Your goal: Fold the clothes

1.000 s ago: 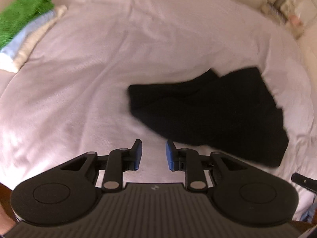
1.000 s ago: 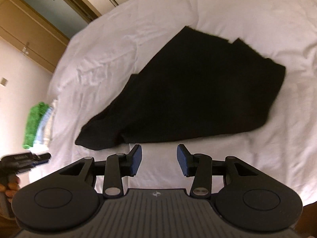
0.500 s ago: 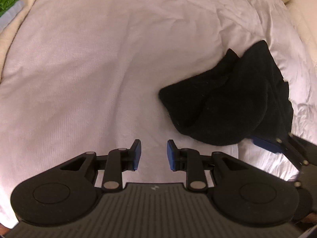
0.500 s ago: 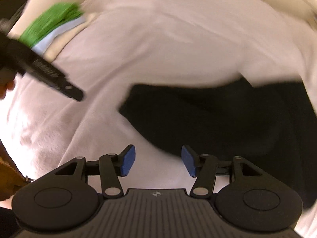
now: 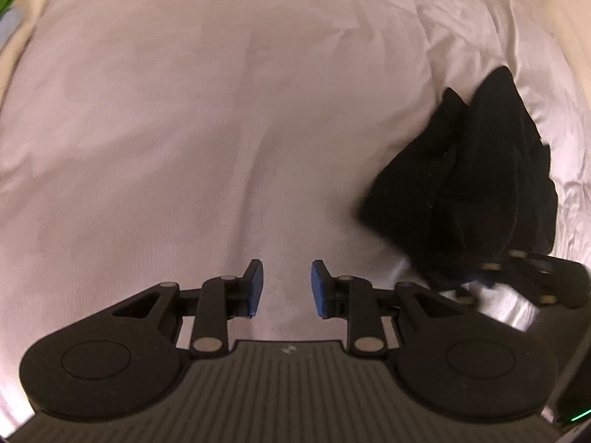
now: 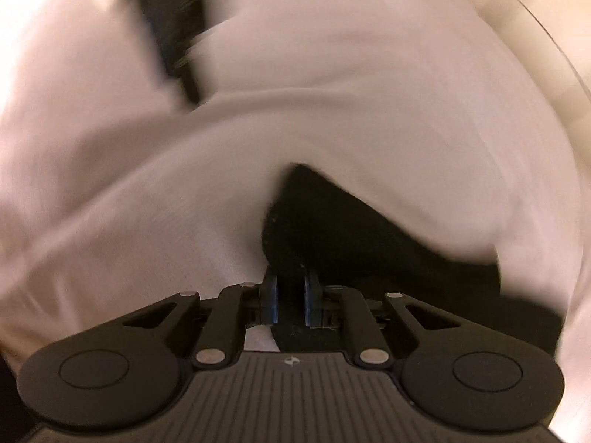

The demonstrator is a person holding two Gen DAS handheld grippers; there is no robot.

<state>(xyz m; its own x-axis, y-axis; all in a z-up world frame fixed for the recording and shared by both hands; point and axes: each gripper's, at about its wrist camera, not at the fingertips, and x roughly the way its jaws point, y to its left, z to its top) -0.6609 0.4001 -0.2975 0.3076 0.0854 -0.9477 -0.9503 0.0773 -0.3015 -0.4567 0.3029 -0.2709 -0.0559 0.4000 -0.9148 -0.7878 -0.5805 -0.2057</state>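
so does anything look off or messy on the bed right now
Only the black garment: it is bunched into a crumpled heap near the right edge of the white bedsheet, not lying flat. The right hand-held gripper is shut on one edge of it, while the left hand-held gripper is open and empty. Nothing looks spilled or damaged.

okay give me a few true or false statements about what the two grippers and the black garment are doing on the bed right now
1. The right gripper is clamped on the black garment. True.
2. The left gripper holds the garment too. False: its fingers are apart over bare white sheet.
3. The garment lies flat and spread out. False: it is bunched into a peak.
4. In the left wrist view, the garment is to the right of the left gripper. True.
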